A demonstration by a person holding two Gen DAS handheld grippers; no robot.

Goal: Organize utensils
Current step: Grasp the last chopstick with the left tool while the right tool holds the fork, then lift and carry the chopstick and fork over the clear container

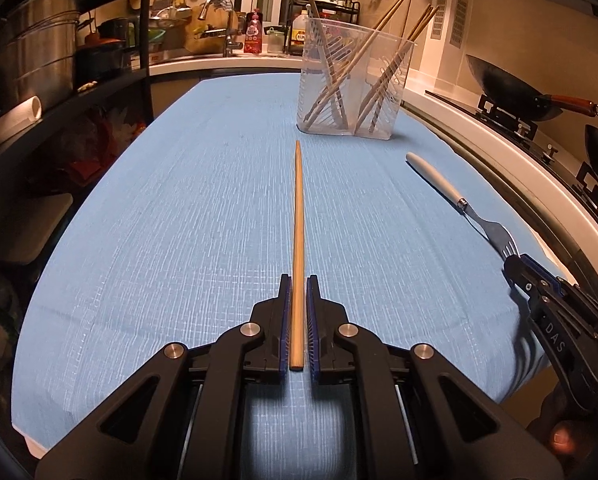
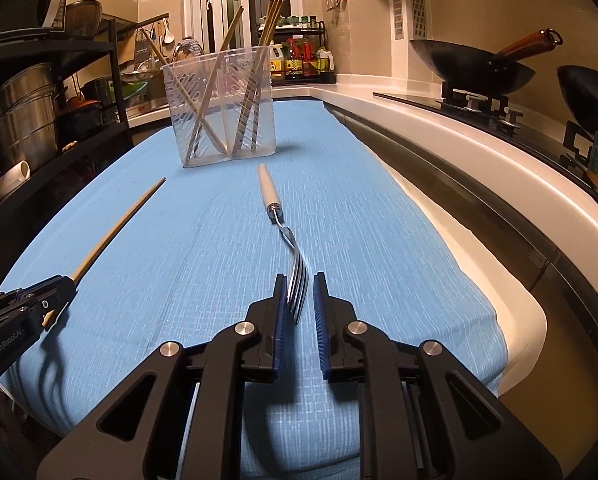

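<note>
Chopstick [image 1: 298,248] is lying lengthwise between the left gripper [image 1: 298,292] fingers, nearly closed around it for carrying to the holder [image 1: 351,80]. Right gripper [image 2: 300,292] fingers, slightly open, are straddling the fork [image 2: 287,240] tines; whether they're pinching, I cannot tell.

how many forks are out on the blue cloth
1: the fork lies on the blue cloth, prongs between the right tool's fingers. More may be hidden in the clear holder.

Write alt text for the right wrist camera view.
The right gripper has its fingers around a fork's tines on a blue cloth. Beyond stands a clear holder of chopsticks; at left, the left gripper holds one chopstick.
</note>
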